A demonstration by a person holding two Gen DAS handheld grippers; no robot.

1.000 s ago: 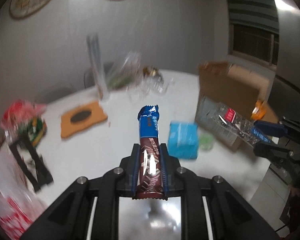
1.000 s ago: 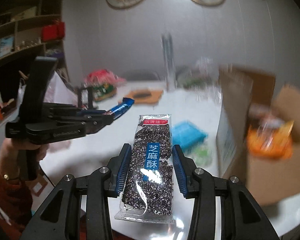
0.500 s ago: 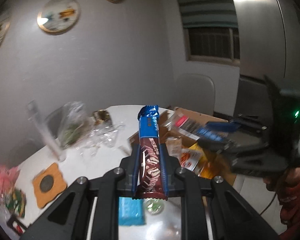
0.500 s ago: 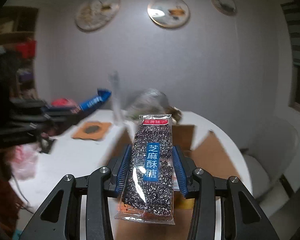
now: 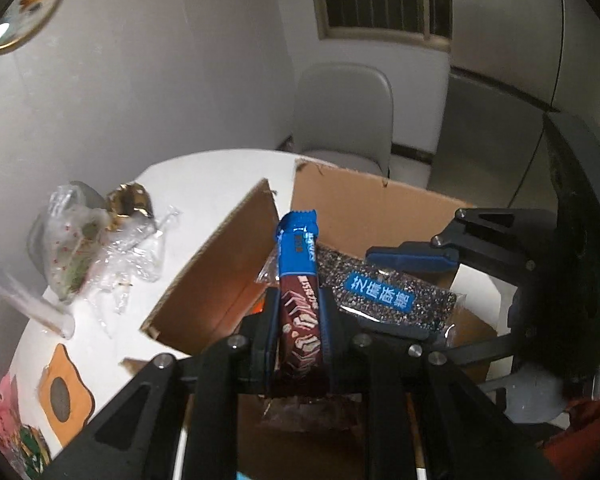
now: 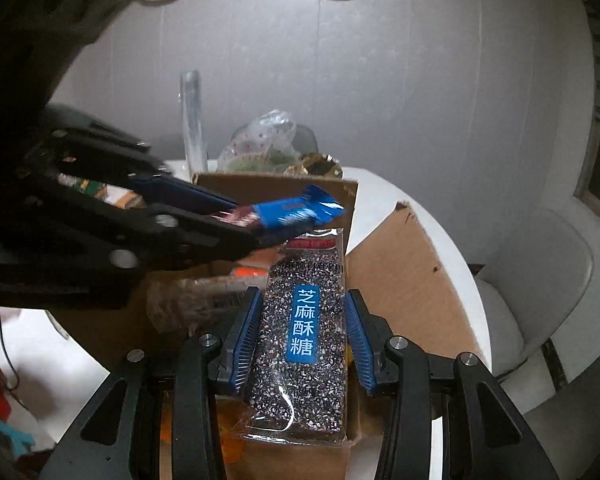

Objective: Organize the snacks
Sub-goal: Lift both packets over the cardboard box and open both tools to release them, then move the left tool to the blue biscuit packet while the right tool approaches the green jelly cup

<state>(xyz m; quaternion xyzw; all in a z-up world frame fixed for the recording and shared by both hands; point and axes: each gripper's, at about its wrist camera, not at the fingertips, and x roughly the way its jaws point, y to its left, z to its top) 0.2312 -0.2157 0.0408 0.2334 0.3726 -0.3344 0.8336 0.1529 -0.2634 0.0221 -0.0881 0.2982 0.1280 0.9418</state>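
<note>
Left wrist view: two claws, two snacks, one cardboard box (image 5: 364, 216). The left claw (image 5: 299, 312) is clamped on a slim glossy brown-and-blue wafer bar (image 5: 298, 280), held over the box's open top on the white round worktop (image 5: 204, 184).

Right wrist view: the right claw (image 6: 302, 344) grips a flat clear sesame brittle pack (image 6: 304, 328), grainy black with a blue label, above the same box (image 6: 400, 280)

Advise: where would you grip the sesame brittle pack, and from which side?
Grip the sesame brittle pack across its narrow width at the lower half, coming in along its length from the bottom sealed end. It is a flat, long packet with straight side edges, so pads sit squarely on them. The right tool holds it just this way over the cardboard box.
</note>
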